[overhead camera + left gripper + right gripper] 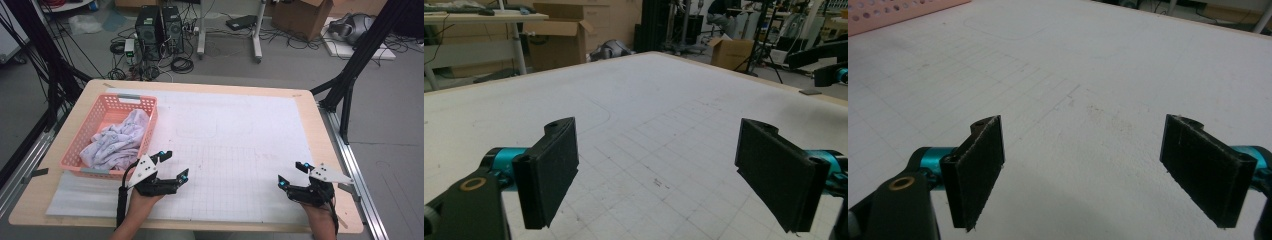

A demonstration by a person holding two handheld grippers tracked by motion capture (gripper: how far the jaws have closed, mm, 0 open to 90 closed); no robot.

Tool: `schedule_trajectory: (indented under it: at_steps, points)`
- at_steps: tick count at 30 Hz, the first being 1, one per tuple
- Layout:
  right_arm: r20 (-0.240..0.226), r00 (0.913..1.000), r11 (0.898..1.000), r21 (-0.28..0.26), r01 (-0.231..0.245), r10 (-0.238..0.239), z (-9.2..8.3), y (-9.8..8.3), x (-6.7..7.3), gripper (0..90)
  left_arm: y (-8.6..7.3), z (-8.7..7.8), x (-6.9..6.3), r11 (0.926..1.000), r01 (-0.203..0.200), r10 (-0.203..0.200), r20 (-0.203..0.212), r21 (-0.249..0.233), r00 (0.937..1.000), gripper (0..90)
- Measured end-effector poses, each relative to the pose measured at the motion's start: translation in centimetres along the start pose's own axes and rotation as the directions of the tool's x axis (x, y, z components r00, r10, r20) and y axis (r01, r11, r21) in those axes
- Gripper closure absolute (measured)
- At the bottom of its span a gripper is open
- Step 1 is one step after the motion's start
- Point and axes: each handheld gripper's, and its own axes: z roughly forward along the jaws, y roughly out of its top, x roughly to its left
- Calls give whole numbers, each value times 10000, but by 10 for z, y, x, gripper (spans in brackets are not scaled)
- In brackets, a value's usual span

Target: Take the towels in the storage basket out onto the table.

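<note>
My left gripper (174, 164) rests low over the white gridded mat (235, 150) near the front left, just right of the pink basket (106, 112). Its jaws stand wide apart with nothing between them (659, 175). A crumpled white patterned cloth (119, 142) lies inside the basket. My right gripper (291, 175) sits near the front right of the mat, open, with bare mat between its pads (1083, 170). A corner of the basket (893, 10) shows at the top left of the right gripper view. The other gripper (831, 65) appears far right in the left gripper view.
The wooden table (320, 115) edges the mat on all sides. Behind the table, on the floor, stand computer towers (159, 32), cables, a cardboard box (302, 15) and black frame legs (360, 55).
</note>
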Motion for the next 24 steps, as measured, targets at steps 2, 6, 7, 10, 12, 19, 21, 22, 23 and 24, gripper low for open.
schedule_trajectory:
  at_steps: [2, 6, 7, 10, 12, 19, 21, 22, 23, 24]
  points:
    - [-26, 10000, 10000, -11, -15, 15, 0, 0, 0, 172, 0, 0, -1, 10000, -34, 34, -24, 36, 10000, 177]
    - [-76, 9999, 9999, 28, -97, 97, 2, -1, -1, 171, 0, 1, -2, 9999, -65, 65, 12, 77, 10000, 175]
    - [-84, 9999, 9999, 69, -103, 103, 2, -1, -1, 172, 0, 1, -3, 9999, -68, 68, 35, 110, 10000, 177]
    - [-81, 9999, 10000, 11, -81, 81, 2, 0, -1, 173, 0, 1, -4, 9999, -68, 67, 127, 147, 9999, 176]
    - [-69, 9999, 9999, 36, -150, 150, 2, 0, -1, 179, 0, 1, -4, 9998, -143, 140, 145, 160, 9998, 175]
    - [235, 9986, 9988, 135, -468, 464, -2, -2, -1, 191, 3, 3, -7, 9993, 65, -67, 51, 379, 10000, 170]
    - [284, 9982, 9985, 126, -524, 521, -3, -2, -1, 191, 3, 3, -8, 9991, 143, -151, 213, 397, 9997, 169]
    - [270, 9977, 9980, 152, -621, 617, -4, -2, -2, 191, 4, 3, -8, 9988, 243, -254, 261, 423, 9993, 169]
    - [258, 9977, 9978, 179, -634, 630, -4, -2, -2, 188, 5, 3, -8, 9985, 276, -294, 385, 467, 9988, 171]
    - [281, 9978, 9980, 161, -612, 608, -3, -2, -3, 182, 5, 3, -8, 9983, 307, -333, 523, 496, 9981, 172]
